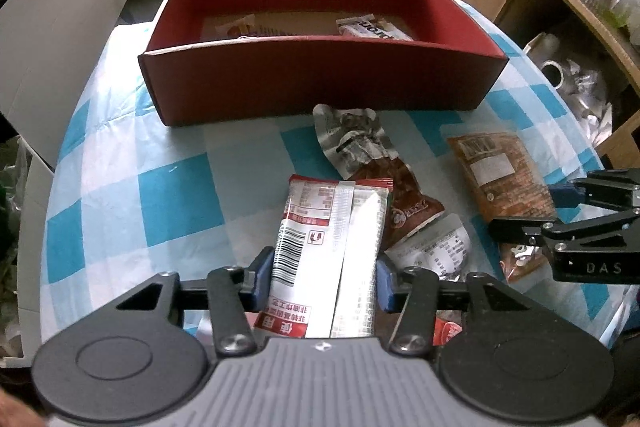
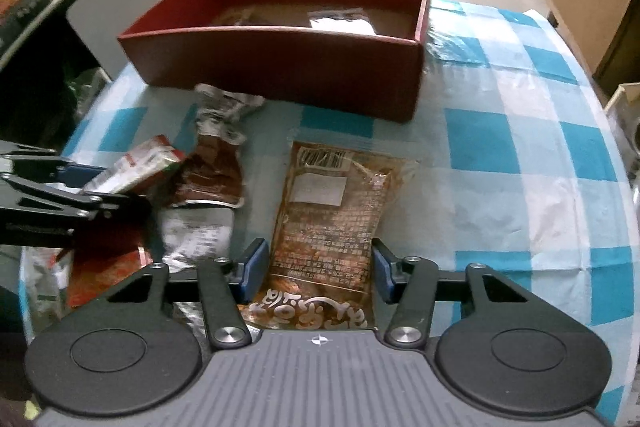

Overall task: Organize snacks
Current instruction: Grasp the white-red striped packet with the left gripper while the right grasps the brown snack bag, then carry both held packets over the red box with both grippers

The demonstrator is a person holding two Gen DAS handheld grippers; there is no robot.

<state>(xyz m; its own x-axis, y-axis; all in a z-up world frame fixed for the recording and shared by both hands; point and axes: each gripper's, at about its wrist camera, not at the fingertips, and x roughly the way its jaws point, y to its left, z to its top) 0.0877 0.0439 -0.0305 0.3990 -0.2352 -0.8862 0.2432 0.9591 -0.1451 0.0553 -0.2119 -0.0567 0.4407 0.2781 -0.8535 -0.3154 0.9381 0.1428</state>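
The left wrist view is showing the left gripper [image 1: 325, 277] with its blue pads clamping a red-and-white packet [image 1: 326, 259] by its long edges; the right wrist view is showing that grip only from the side. There the right gripper [image 2: 318, 269] is clamping a brown packet [image 2: 326, 223] between its fingers, pads pressing on both edges. Ahead of both sets of fingertips a red box [image 1: 320, 83] is sitting on the checked tablecloth [image 1: 132, 195], two packets lying inside. Between the grippers two crumpled wrappers are lying loose.
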